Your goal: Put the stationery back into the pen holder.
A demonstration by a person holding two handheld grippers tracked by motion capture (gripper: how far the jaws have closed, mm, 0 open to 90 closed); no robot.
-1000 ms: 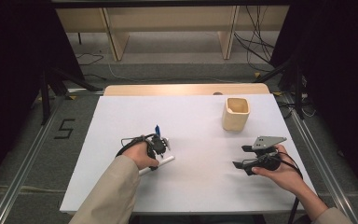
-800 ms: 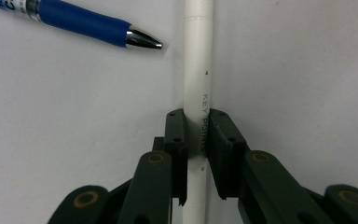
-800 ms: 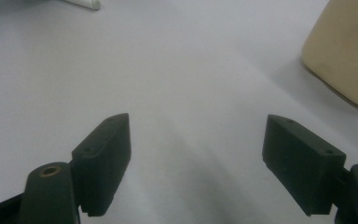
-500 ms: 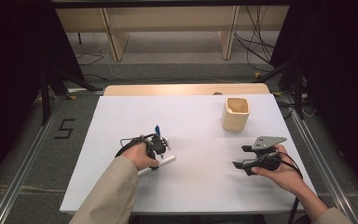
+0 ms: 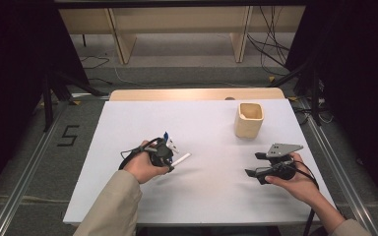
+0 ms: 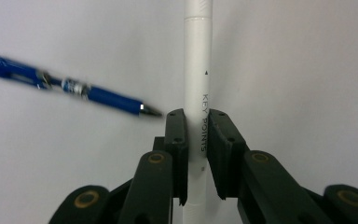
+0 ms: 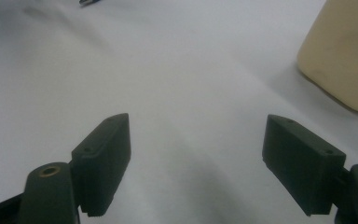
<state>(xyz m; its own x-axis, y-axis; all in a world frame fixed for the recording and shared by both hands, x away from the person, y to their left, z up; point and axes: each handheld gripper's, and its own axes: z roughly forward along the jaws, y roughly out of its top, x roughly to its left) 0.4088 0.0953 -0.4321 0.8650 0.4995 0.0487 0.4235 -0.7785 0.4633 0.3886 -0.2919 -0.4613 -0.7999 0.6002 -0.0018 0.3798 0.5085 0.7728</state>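
Observation:
My left gripper (image 6: 198, 140) is shut on a white pen (image 6: 198, 79) marked "KEY POINTS", which runs straight out between the pads over the white table. In the high view that white pen (image 5: 181, 159) sticks out to the right of the left gripper (image 5: 166, 156). A blue pen (image 6: 70, 87) lies on the table to the left of the jaws, its tip close to them; its blue end (image 5: 166, 135) shows just beyond the gripper. My right gripper (image 7: 198, 163) stands open and empty, low over the table. It is held at the right (image 5: 256, 165).
A cream square cup (image 5: 249, 119) stands upright at the back right of the white table top (image 5: 206, 196); its side (image 7: 345, 56) is close to the right gripper. A wooden strip edges the table's far side. Cables and shelf legs lie on the floor beyond.

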